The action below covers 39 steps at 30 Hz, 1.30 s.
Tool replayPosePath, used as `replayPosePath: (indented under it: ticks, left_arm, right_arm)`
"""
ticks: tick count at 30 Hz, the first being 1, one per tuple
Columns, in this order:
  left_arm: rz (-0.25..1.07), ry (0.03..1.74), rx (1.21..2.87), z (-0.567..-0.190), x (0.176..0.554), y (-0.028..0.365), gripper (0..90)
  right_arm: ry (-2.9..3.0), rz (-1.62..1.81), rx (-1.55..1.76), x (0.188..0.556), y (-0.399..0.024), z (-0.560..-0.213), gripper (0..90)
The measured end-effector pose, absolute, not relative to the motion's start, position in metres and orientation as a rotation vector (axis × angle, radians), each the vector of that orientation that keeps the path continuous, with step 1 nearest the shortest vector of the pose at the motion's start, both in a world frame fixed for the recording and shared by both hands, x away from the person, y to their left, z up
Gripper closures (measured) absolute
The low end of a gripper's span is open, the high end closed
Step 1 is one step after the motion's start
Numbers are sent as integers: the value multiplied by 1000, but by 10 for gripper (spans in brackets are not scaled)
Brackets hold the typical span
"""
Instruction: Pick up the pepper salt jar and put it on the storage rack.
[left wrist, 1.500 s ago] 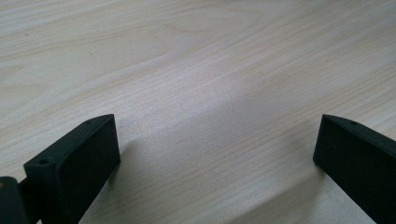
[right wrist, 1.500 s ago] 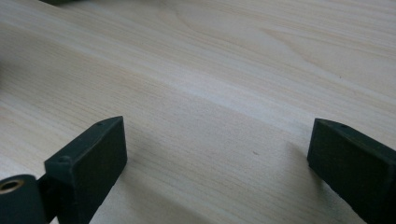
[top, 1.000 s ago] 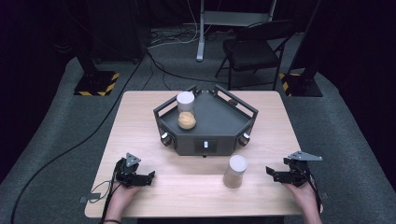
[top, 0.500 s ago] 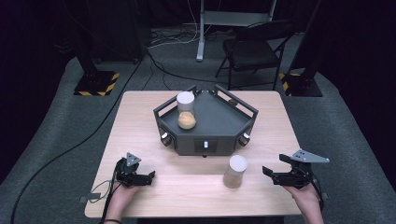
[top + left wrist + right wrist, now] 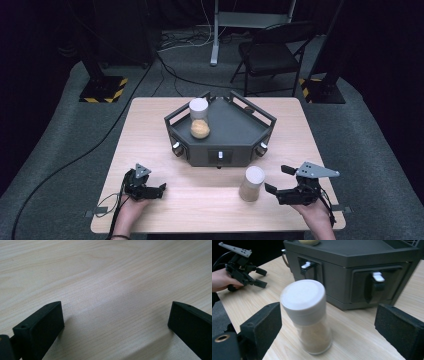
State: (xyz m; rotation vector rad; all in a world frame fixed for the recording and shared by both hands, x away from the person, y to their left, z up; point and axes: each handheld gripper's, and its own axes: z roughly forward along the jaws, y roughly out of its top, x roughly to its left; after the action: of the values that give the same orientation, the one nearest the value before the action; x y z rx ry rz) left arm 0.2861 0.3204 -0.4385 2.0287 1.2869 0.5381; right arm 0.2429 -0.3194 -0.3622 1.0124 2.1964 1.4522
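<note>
The pale wooden table [image 5: 150,125] carries a dark grey six-sided tray box [image 5: 235,130] with a second white-capped jar [image 5: 199,119] on top. In front of it stands the clear white-lidded jar of tan powder [image 5: 251,183], upright on the wood. The right gripper [image 5: 281,180] has its jaws spread and just narrowing, the jar between them untouched with nothing in the way; the left gripper [image 5: 159,191], well apart, rests with jaws spread over bare wood.

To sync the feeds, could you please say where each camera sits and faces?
High view: overhead, looking forward and down; both hands, left gripper, right gripper.
Left gripper view: on that gripper, facing the light wooden table.
Right gripper view: facing the white-capped clear jar and dark grey angular box; high view shares both.
</note>
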Motion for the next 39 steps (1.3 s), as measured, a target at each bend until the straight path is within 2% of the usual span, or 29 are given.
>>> replayPosePath:
  ticks: [24,39]
  left_arm:
    - [539,1286,2027,-439,286,319,0]
    - [539,1288,2026,-439,286,319,0]
  right_arm:
    - [2239,1454,928,262,-273,-383,142]
    - [2251,1433,941,276,-255,-406,241]
